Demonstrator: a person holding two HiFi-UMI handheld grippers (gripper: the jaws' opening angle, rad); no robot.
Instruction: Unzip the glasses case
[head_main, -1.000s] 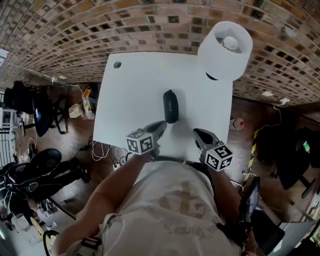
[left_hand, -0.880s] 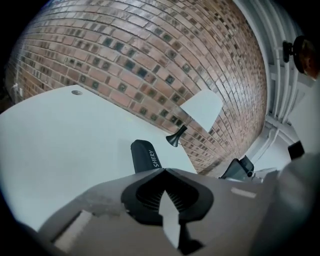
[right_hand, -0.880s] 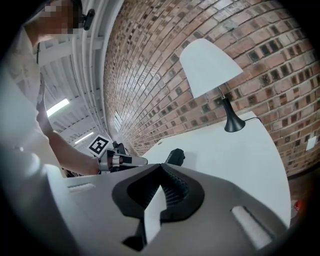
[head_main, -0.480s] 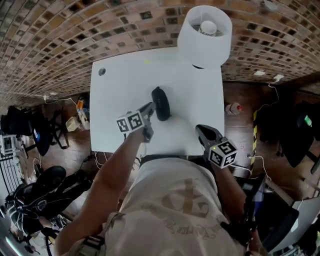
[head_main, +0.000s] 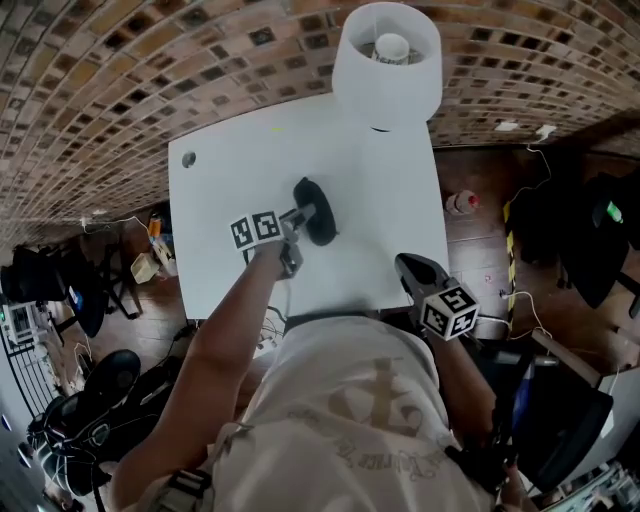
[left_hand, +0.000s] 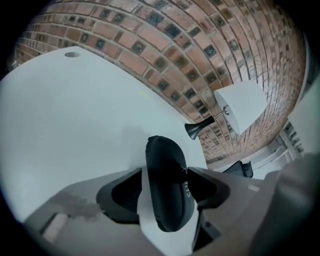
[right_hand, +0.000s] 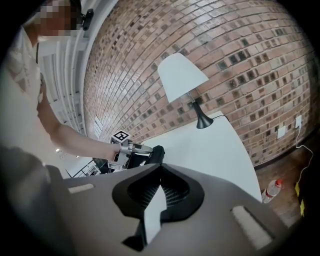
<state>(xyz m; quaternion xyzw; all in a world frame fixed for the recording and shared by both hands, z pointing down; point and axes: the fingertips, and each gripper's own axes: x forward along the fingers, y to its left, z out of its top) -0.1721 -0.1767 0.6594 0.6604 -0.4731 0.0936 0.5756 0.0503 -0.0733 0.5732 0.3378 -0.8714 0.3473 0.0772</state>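
A black oval glasses case (head_main: 320, 213) lies zipped near the middle of the white table (head_main: 225, 165). My left gripper (head_main: 299, 217) has reached its near left side. In the left gripper view the case (left_hand: 167, 192) lies lengthwise between the jaws of that gripper (left_hand: 165, 173), which are opening. A strip of white table shows between the left pad and the case, while the right pad sits close beside it. My right gripper (head_main: 407, 266) hangs shut and empty over the table's near right edge. From the right gripper view (right_hand: 160, 168) the case (right_hand: 155, 152) lies ahead to the left.
A white-shaded lamp (head_main: 386, 62) on a black foot stands at the table's far right corner, beyond the case. A round cable hole (head_main: 188, 158) marks the far left corner. A brick wall runs behind; chairs, cables and a bottle (head_main: 458, 203) lie on the floor around.
My left gripper went forward from the table's near edge to the case, and its jaws opened around it. The right gripper drifted slightly toward the near right corner, still shut.
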